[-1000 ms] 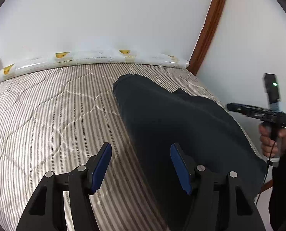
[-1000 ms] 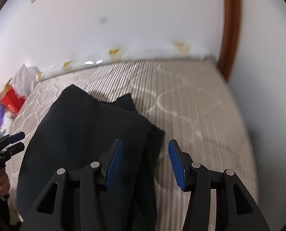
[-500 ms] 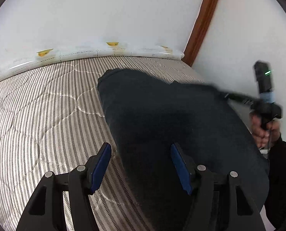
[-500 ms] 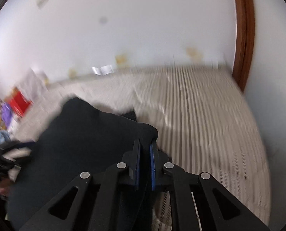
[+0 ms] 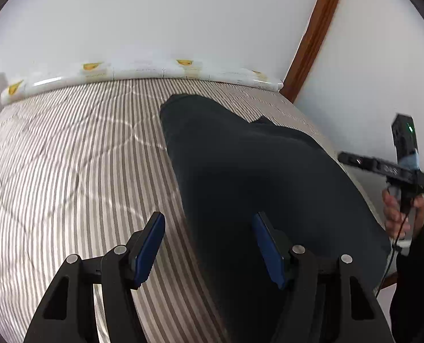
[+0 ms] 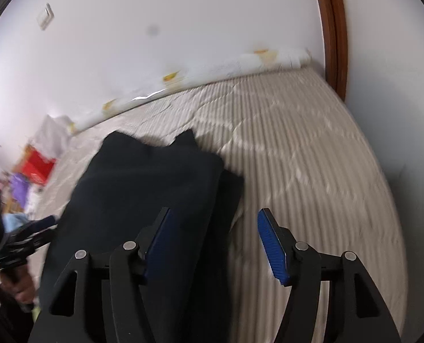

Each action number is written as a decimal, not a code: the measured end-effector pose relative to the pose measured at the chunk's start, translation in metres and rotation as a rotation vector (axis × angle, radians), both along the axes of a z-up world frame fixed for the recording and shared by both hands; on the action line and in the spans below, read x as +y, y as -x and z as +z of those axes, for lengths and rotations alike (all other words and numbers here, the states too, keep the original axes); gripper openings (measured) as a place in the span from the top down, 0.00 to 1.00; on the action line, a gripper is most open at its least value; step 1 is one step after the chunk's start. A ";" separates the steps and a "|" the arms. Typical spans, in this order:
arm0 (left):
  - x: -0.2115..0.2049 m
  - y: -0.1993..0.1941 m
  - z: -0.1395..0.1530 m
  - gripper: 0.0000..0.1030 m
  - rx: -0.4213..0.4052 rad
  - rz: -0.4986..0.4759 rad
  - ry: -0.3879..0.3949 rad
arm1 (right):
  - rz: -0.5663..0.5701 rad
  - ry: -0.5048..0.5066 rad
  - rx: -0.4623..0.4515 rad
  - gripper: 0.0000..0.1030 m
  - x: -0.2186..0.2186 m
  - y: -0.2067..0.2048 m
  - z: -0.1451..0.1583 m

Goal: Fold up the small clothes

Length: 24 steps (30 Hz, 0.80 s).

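A dark navy garment [image 5: 254, 177] lies folded on the striped quilted bed [image 5: 69, 157]; it also shows in the right wrist view [image 6: 149, 188]. My left gripper [image 5: 209, 245] is open above the garment's left edge, holding nothing. My right gripper [image 6: 216, 243] is open above the garment's right edge, holding nothing; it shows from the side in the left wrist view [image 5: 383, 168], beyond the garment's right side. My left gripper shows at the left edge of the right wrist view [image 6: 26, 234].
A white printed bolster [image 5: 143, 71] runs along the wall at the bed's far edge. A brown wooden door frame [image 5: 311, 34] stands at the right corner. Red and purple clutter [image 6: 34, 168] sits past the bed's left end.
My right gripper was open, shut on the garment's right edge half a second ago, and is now open again and drawn back. My left gripper stayed open over the left edge.
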<state>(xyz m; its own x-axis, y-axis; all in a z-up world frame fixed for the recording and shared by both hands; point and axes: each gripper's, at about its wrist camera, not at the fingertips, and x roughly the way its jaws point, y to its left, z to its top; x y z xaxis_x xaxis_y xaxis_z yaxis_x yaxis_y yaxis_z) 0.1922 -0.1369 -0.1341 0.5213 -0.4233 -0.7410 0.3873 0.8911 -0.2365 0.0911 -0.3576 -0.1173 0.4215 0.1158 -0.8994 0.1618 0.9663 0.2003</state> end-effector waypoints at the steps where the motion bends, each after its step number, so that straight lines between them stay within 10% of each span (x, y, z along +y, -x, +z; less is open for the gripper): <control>1: 0.001 0.002 -0.001 0.40 0.003 0.003 0.008 | 0.006 -0.016 0.007 0.40 0.003 0.007 0.000; 14: -0.010 -0.017 -0.030 0.37 0.125 0.023 0.117 | 0.057 -0.015 0.082 0.36 0.023 0.038 -0.031; 19: -0.016 -0.017 -0.028 0.55 0.087 0.056 0.105 | 0.106 -0.040 0.072 0.73 0.034 0.031 -0.034; 24: -0.004 -0.010 -0.017 0.70 0.028 0.071 0.124 | 0.117 0.012 0.041 0.78 0.053 0.023 -0.026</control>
